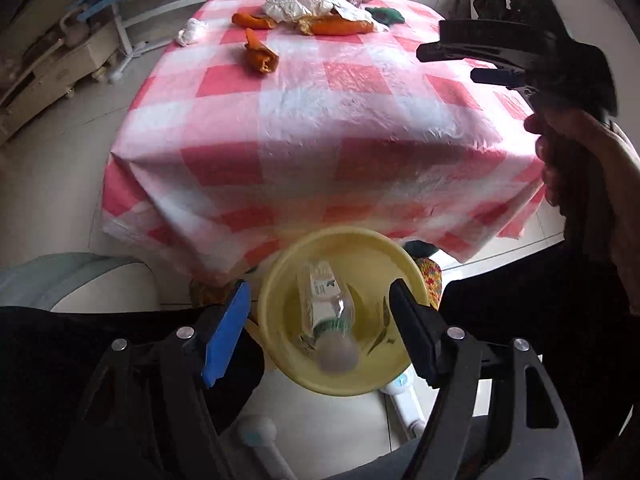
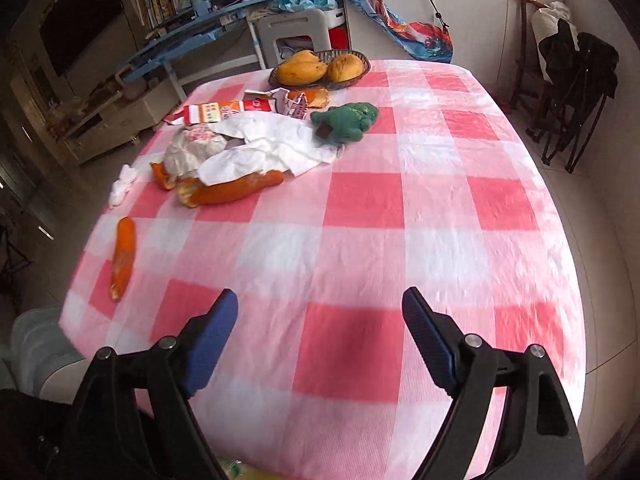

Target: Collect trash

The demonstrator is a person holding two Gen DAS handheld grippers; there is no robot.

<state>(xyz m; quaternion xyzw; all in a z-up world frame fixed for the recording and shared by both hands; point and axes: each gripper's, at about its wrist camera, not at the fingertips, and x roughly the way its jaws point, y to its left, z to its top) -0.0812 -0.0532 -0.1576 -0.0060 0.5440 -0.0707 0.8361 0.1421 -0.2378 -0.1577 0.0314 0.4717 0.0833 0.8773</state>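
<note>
The trash lies toward the far left corner of the table (image 2: 440,208), which wears a pink-and-white checked cloth. Going left to right in the right wrist view: a long orange peel (image 2: 123,256) lies alone near the left edge, curled and browned at its near tip; a small white tissue wad (image 2: 124,184) sits by that edge; then a heap of crumpled white paper (image 2: 260,152) rests on a larger orange peel (image 2: 236,192), with a torn red-and-orange wrapper (image 2: 224,112) behind it and a green cloth lump (image 2: 346,120) to the right. A basket (image 2: 320,68) at the far edge holds two mangoes.

The left gripper (image 1: 320,320) hangs below the table's near edge, jaws wide apart and holding nothing, over a yellow bin (image 1: 340,312) with a clear plastic bottle (image 1: 326,316) lying inside. The right gripper (image 2: 320,328) hovers over the near edge, jaws wide apart, empty.
</note>
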